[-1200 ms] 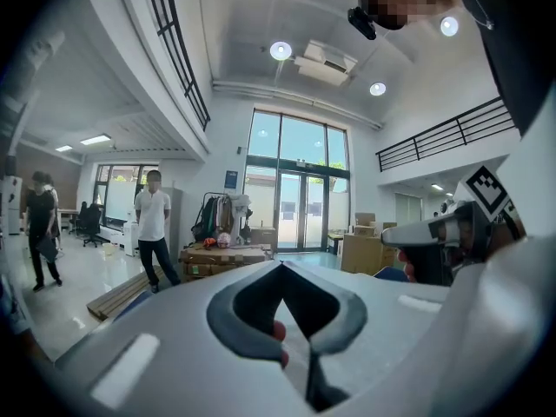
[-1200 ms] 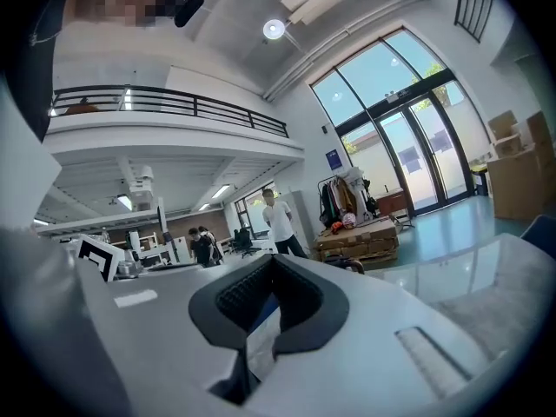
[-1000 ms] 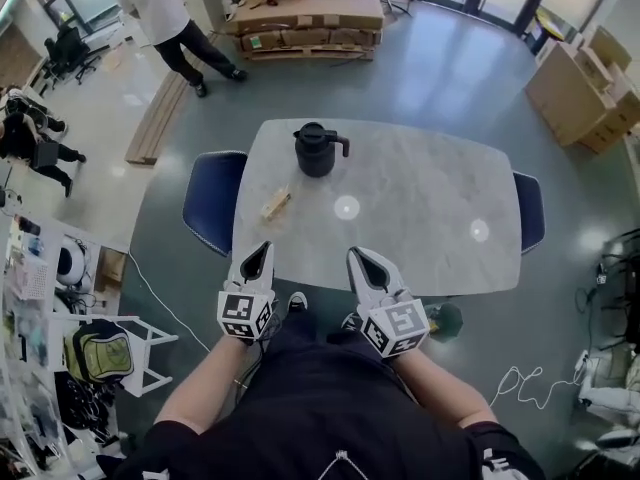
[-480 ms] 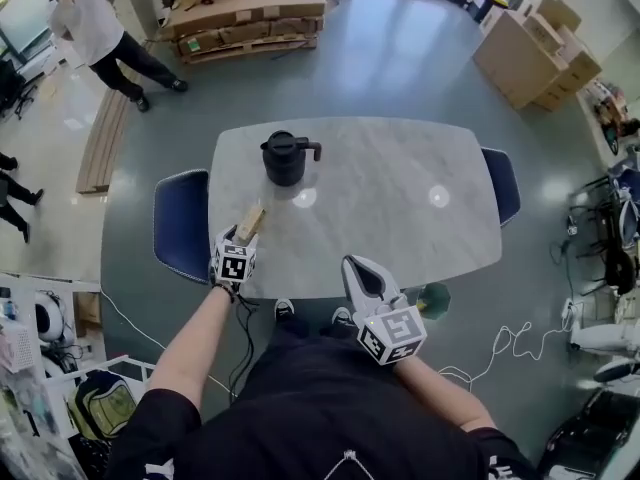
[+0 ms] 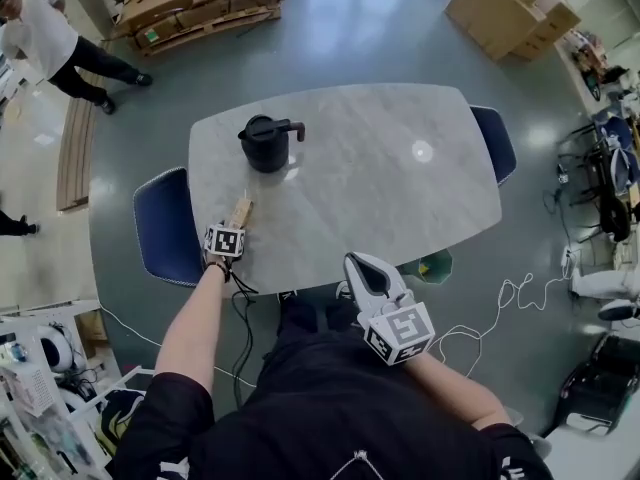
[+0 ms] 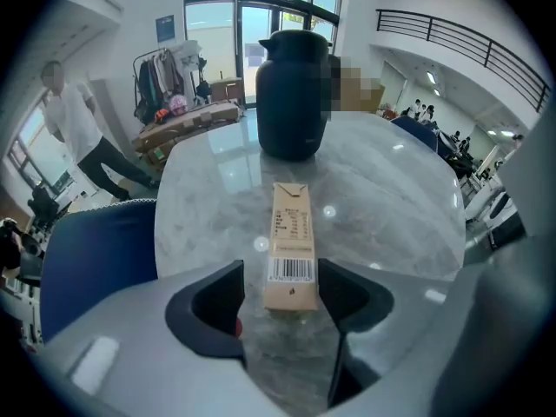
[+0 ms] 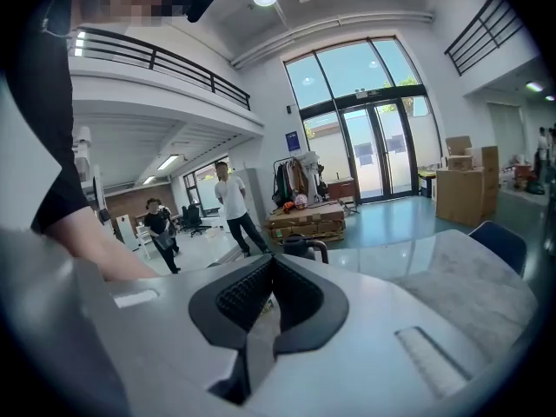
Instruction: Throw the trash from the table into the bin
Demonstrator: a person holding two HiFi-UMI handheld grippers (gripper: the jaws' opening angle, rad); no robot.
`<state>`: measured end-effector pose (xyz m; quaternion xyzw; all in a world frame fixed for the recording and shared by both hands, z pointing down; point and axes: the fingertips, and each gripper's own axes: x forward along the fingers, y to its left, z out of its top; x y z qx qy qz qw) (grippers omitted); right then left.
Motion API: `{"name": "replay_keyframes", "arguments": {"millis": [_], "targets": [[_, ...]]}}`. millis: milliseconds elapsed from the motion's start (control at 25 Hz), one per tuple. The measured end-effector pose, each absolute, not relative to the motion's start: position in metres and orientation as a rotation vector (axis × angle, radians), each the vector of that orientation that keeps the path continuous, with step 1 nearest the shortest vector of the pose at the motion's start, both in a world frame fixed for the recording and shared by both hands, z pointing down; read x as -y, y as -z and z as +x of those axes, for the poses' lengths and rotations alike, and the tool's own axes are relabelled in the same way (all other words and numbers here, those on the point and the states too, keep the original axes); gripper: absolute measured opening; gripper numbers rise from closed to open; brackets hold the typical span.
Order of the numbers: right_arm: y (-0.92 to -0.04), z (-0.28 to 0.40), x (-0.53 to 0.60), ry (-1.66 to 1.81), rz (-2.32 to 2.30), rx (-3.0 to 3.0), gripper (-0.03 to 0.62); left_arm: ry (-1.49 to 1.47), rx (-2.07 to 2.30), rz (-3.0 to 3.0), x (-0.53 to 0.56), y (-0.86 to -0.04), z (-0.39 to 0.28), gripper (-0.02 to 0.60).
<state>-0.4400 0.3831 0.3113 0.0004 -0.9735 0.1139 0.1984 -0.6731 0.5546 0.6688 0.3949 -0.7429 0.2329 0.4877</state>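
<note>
The jaws of your left gripper (image 5: 226,240) hide behind its cube in the head view; its own view shows them apart, flanking the near end of the tan carton (image 6: 291,241), which lies left of centre on the marble table (image 5: 400,198), below the black jug (image 5: 265,143). Your right gripper (image 5: 375,278) is pressed together, empty, past the table's lower edge

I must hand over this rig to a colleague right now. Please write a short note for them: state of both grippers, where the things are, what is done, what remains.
Left gripper: open, with one jaw on each side of the near end of the carton, not closed on it.
Right gripper: shut, empty, held near the body, off the table.
The carton lies flat on the table, in front of the black jug.
A green object below the table's near edge may be the bin; I cannot confirm this.
Done: nothing binned yet.
Left: close on the carton, lift it, carry it to the bin, release.
</note>
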Motion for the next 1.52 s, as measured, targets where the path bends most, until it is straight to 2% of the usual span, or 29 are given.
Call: {"name": "replay_keyframes", "arguments": {"millis": [200,240,280,560,880,1240,1520], "targets": [[-0.32,-0.431,-0.379,-0.339,0.052,2.708,0.028,-0.605,1.751,0.979,-0.553,-0.696,-0.672,0.268],[-0.32,-0.428,-0.378,-0.339,0.06,2.709,0.028,-0.62,1.753,0.977,-0.553,-0.695,-0.672,0.22],[-0.32,-0.425,-0.376,-0.339,0.068,2.71,0.028,-0.639,1.758,0.966,-0.554,-0.694,-0.673,0.198],[-0.316,-0.401,-0.348,-0.366,0.147,2.717,0.028,-0.635,1.899,1.023,-0.53,-0.663,-0.667,0.183],[-0.294,-0.409,-0.33,-0.386,0.092,2.804,0.028,-0.363,2.269,1.256,-0.467,-0.498,-0.611,0.183],[-0.257,-0.423,-0.309,-0.421,-0.013,2.912,0.028,-0.066,2.656,1.355,-0.45,-0.283,-0.555,0.183],[-0.232,-0.441,-0.328,-0.421,-0.131,2.966,0.028,0.042,2.793,1.402,-0.463,-0.213,-0.526,0.183]]}}
